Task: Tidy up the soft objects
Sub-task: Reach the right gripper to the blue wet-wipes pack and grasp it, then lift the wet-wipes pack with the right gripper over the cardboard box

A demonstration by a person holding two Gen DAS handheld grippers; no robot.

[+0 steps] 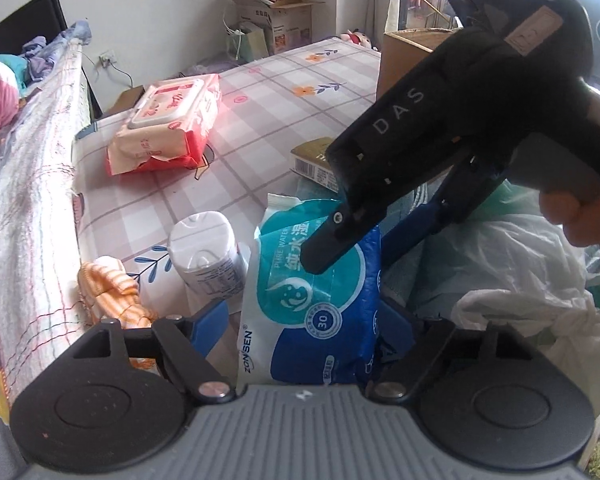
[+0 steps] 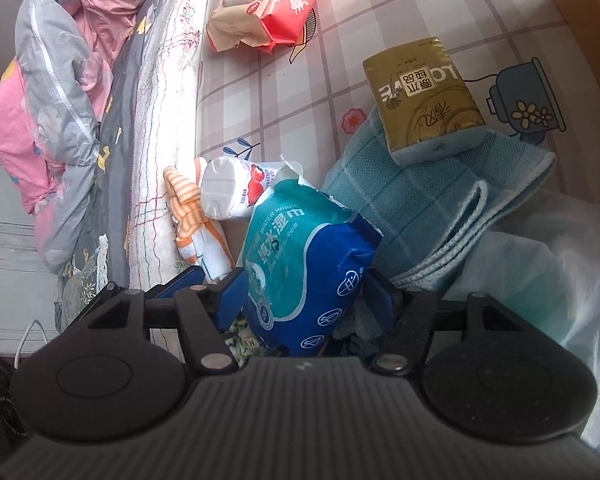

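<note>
I have the blue wipes pack (image 2: 300, 264) clenched in my right gripper (image 2: 304, 304), with one finger flat on its printed face and the other behind it. It stands on its end at the near end of the checked mattress (image 1: 268, 92), just beside the white bottle (image 1: 206, 252) and against the teal towel (image 2: 440, 208). My left gripper (image 1: 304, 320) is spread around the lower part of the same pack; its left finger seems not to press the pack (a small gap shows there). I think the pack is light and soft, and its film is slippery, so it can bend or slide. It is better to hold it across the full middle, not at the torn top flap.
</note>
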